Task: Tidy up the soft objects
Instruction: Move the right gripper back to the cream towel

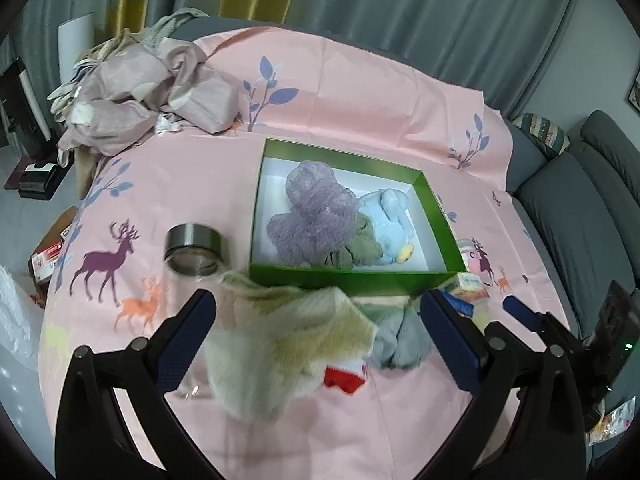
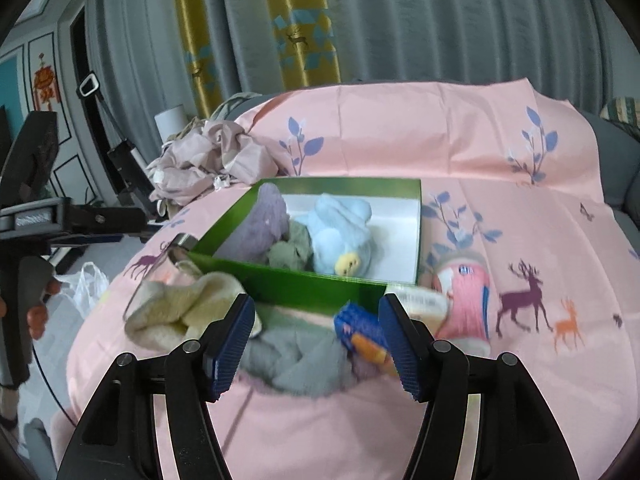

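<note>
A green box (image 1: 352, 280) (image 2: 280, 276) with a white inside holds a purple mesh puff (image 1: 316, 212) (image 2: 264, 220), an olive cloth (image 1: 356, 248) (image 2: 290, 254) and a light blue plush toy (image 1: 388, 220) (image 2: 340, 232). In front of the box lie a cream sock with a red and white cuff (image 1: 280, 336) (image 2: 176, 308) and a grey soft piece (image 1: 400, 340) (image 2: 296, 356). My left gripper (image 1: 316, 332) is open, its jaws on either side of the sock and the grey piece. My right gripper (image 2: 316, 340) is open around the grey piece and a blue and orange packet (image 2: 360, 332).
A metal-lidded glass jar (image 1: 196, 252) lies left of the box. A pink doll-like item (image 2: 468, 296) and small cartons (image 1: 472, 284) lie right of it. Crumpled pink cloth (image 1: 152, 92) is at the far left. A grey sofa (image 1: 580, 208) stands to the right.
</note>
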{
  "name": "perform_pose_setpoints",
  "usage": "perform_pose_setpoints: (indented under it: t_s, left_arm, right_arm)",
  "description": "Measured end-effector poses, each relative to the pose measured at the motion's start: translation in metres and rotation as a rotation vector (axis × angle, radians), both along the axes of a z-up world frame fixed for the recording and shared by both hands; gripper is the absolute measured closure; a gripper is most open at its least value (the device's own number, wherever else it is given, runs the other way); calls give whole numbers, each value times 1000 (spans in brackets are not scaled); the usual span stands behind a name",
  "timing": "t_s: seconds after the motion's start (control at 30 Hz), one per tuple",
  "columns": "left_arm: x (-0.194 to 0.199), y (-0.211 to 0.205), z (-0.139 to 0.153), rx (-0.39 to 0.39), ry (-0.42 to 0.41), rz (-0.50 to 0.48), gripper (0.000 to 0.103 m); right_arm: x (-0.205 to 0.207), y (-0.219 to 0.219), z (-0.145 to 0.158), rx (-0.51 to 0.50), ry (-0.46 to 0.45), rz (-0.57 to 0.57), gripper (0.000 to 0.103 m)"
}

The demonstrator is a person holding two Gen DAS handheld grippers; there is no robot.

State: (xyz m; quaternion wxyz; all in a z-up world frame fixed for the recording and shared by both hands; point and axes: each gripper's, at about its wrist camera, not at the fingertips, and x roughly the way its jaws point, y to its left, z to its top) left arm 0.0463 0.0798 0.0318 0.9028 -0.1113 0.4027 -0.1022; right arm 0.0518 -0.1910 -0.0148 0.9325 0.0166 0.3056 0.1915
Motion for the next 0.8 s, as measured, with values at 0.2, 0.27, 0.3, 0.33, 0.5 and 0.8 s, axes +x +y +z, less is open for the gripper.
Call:
perform_pose_setpoints:
  t_s: [0.2, 0.27, 0.3, 0.33, 0.5, 0.8]
  left_arm:
    - [-33, 23, -3, -20, -11, 37, 1]
    - [-41, 26, -8, -30, -2, 48, 1]
    - [-45, 28, -13, -40, 6, 51, 1]
    - [-47, 28, -17, -45, 13, 50, 1]
    - [-61, 27, -47, -37, 21, 74, 1]
    - [-68, 27, -68, -44, -43, 19, 2]
  right_arm:
    - [-18, -1, -9, 33, 18, 16, 38]
    - [-23, -1, -12, 41, 20, 28, 38]
    - [-25, 0, -13, 45, 21, 33, 38]
    - [-26, 0, -15, 52, 24, 40, 38]
    - [-36, 9, -26, 77, 42, 91, 38]
    - [-48, 57, -61, 85, 123, 267, 38]
